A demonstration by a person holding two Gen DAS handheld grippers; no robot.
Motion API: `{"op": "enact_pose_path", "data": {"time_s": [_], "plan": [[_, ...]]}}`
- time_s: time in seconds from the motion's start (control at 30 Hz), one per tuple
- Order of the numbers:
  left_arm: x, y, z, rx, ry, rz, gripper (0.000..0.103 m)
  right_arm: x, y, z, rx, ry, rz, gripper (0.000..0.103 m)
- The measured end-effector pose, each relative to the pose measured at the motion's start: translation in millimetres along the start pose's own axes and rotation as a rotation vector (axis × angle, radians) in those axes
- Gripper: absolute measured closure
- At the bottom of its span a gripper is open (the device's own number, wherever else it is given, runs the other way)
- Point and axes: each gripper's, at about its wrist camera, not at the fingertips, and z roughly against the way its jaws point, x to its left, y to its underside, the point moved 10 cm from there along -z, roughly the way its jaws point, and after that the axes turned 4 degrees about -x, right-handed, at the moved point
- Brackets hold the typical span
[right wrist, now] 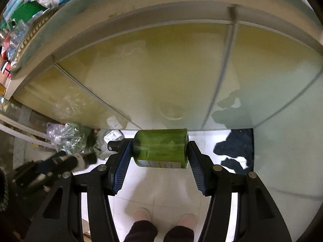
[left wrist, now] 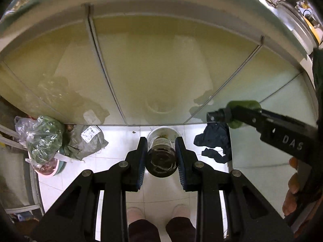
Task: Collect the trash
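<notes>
In the left wrist view, a dark glass bottle (left wrist: 161,157) sits at the centre of the frame, clamped between the fingers of the left gripper (left wrist: 161,159), whose blue pads press on both its sides. It points away from the camera, its base toward the lens, with some dark liquid and pale streaks visible through the glass. Straight beyond it, a white bucket (left wrist: 164,133) stands on the tiled floor (left wrist: 161,189), hard against the foot of a cabinet.

In the right wrist view, a green plastic bottle (right wrist: 161,148) lies crosswise at the centre, gripped end to end by the right gripper (right wrist: 160,151): one blue pad bears on its shoulder by the black cap at the left, the other on its flat base at the right. A pale label shows along its lower edge. The same bottle and gripper appear at the right of the left view (left wrist: 243,113).

The cabinet doors (left wrist: 153,70) fill the upper half of both frames, glossy and yellowish, mirroring the bucket and the clutter below. At the lower left of the left view, clear plastic bags (left wrist: 40,137) of green stuff rest on a pink tub (left wrist: 49,171), with a grey parcel (left wrist: 86,141) bearing a white label just beside them. A dark blue cloth (left wrist: 216,143) lies crumpled on the floor to the right of the bucket. At the bottom centre, the person's slippers (left wrist: 159,211) and dark trouser legs stand on the tiles. In the upper left of the right view, a desk top (right wrist: 30,38) carries a jumble of packets.
</notes>
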Motion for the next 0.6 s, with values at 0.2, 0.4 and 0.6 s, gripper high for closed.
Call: {"op": "enact_pose_path", "data": {"time_s": [0.2, 0.4, 0.6], "plan": [[-13, -11, -22, 0.005, 0.019, -0.02, 0.076, -9, -7, -7, -0.006, -0.011, -0.013, 0.035], [-35, -27, -28, -0.007, 0.018, -0.058, 0.075, -25, -14, 1, -0.019, 0.015, -0.03, 0.035], [-42, -35, -21, 0.008, -0.009, -0.071, 0.062, -35, -21, 20, -0.045, 0.04, -0.028, 0.035]]}}
